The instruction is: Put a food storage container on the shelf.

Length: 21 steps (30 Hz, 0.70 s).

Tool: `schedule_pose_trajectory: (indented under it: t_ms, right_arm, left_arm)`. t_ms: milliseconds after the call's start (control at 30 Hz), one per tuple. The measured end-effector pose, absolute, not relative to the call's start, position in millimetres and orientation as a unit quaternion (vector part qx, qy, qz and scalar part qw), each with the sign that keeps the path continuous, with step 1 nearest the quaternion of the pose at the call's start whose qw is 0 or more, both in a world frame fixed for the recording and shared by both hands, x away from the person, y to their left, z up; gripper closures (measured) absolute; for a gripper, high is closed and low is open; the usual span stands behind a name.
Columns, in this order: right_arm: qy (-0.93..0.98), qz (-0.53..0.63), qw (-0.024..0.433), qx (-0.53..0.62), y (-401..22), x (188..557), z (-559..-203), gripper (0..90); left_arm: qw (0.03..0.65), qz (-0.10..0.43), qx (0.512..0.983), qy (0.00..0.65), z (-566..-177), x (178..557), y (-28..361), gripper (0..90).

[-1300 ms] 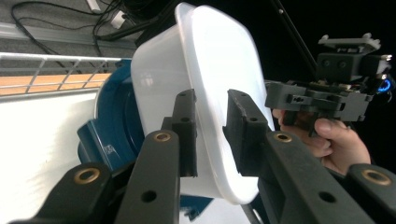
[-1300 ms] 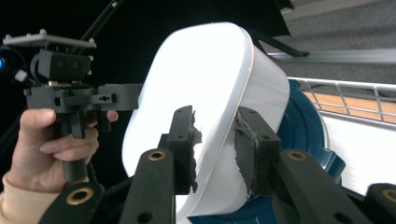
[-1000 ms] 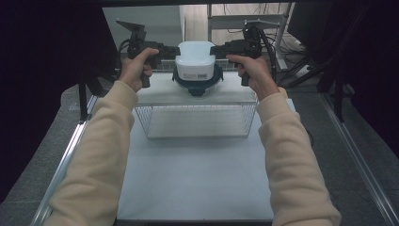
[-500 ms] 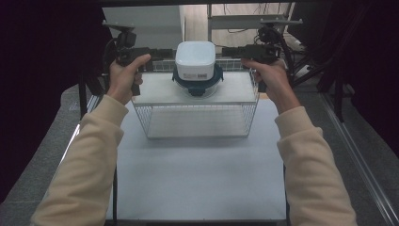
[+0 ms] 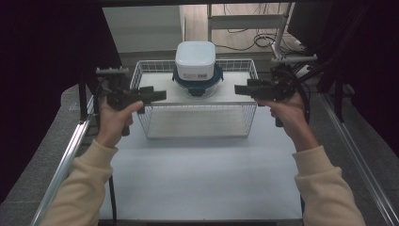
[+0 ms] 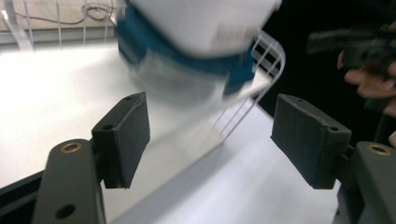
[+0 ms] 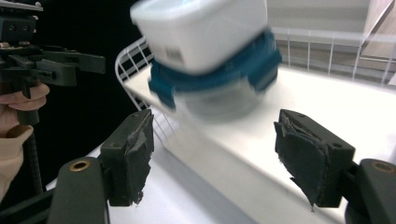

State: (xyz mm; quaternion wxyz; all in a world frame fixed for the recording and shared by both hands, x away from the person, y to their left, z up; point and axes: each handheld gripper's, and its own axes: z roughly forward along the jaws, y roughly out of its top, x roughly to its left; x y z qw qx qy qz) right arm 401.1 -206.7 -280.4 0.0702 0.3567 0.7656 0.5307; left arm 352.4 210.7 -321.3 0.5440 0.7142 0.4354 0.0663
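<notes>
A clear tub with a blue clip lid [image 5: 195, 81] carries a white square box [image 5: 195, 59] on top. The stack stands on a white panel at the back of a white wire basket [image 5: 195, 123]. My left gripper [image 5: 159, 95] hovers beside the basket's left side and my right gripper [image 5: 241, 89] beside its right, tips facing each other. Both have just been opening, with nothing between the jaws. The left gripper view has the blurred tub [image 6: 177, 65] beyond its open gripper [image 6: 212, 140]. The right gripper view has the tub [image 7: 215, 84] beyond its open gripper [image 7: 212, 158].
The basket stands on a pale table mat [image 5: 197, 179] with bare room in front. Metal frame rails [image 5: 66, 160] run along both table sides. Dark curtains hang left and right, and a rack with cables [image 5: 263, 37] stands behind.
Both grippers let go of the tub's sides, opened, and drew apart and back toward the person. The tub and box stay on the basket.
</notes>
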Motion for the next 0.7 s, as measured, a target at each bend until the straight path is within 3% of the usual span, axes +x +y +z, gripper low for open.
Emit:
schedule_pose_trajectory:
  t_ms: [333, 700]
  right_arm:
    - [0.783, 0.507, 0.066, 0.353, -221.3, 356.0, -354.5, 24.6]
    - [0.797, 0.470, 0.058, 0.375, -230.8, 332.3, -429.6, 23.2]
  left_arm:
    - [0.490, 0.075, 0.743, 0.450, -404.0, 308.8, 203.1, 25.5]
    - [0.465, 0.052, 0.746, 0.474, -457.3, 303.4, 209.9, 25.3]
